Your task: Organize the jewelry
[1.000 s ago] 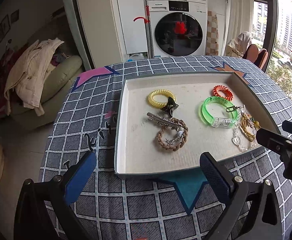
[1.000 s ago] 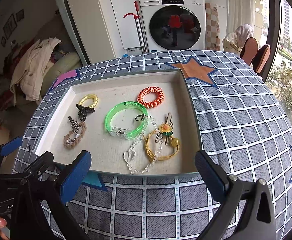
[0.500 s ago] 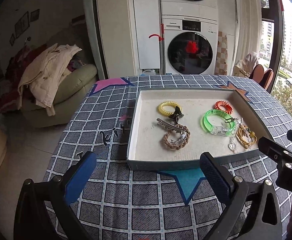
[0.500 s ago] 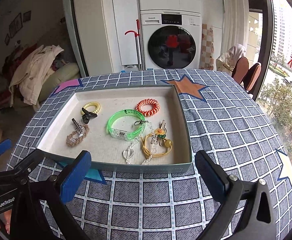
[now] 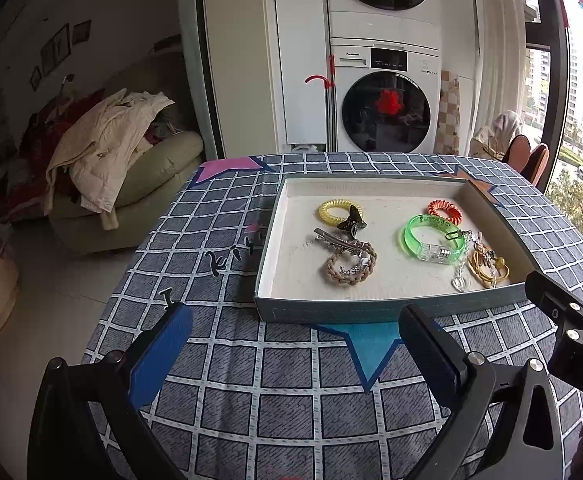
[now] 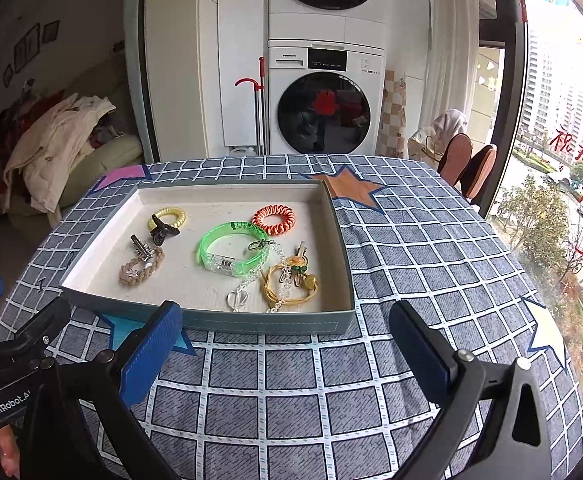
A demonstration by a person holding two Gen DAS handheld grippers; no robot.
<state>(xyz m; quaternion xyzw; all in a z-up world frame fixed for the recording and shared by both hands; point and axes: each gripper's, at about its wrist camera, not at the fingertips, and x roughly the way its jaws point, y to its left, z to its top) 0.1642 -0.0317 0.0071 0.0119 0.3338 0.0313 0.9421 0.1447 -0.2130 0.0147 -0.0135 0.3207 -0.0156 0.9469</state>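
Observation:
A shallow grey-green box (image 5: 387, 312) (image 6: 211, 320) with a white floor sits on the checked tablecloth. Inside lie a yellow coil hair tie (image 5: 333, 211) (image 6: 169, 217), an orange coil tie (image 5: 445, 210) (image 6: 274, 219), a green translucent bangle (image 5: 431, 240) (image 6: 231, 246), a braided beige bracelet (image 5: 349, 266) (image 6: 141, 270), metal hair clips (image 5: 337, 240), a clear bead chain (image 6: 251, 280) and a yellow flower-clip band (image 5: 487, 266) (image 6: 291, 284). My left gripper (image 5: 295, 352) and right gripper (image 6: 287, 348) both hang open, short of the box's near wall, holding nothing.
The round table (image 6: 431, 240) carries star patches. Behind it stand stacked washing machines (image 5: 387, 108), a sofa with piled clothes (image 5: 107, 160) at left, and chairs (image 6: 467, 164) by the window at right. A hand (image 6: 5, 452) shows at the lower left of the right wrist view.
Both grippers have drawn back and risen away from the box, which now looks smaller and farther off. The jewelry has not moved, and both grippers stay open.

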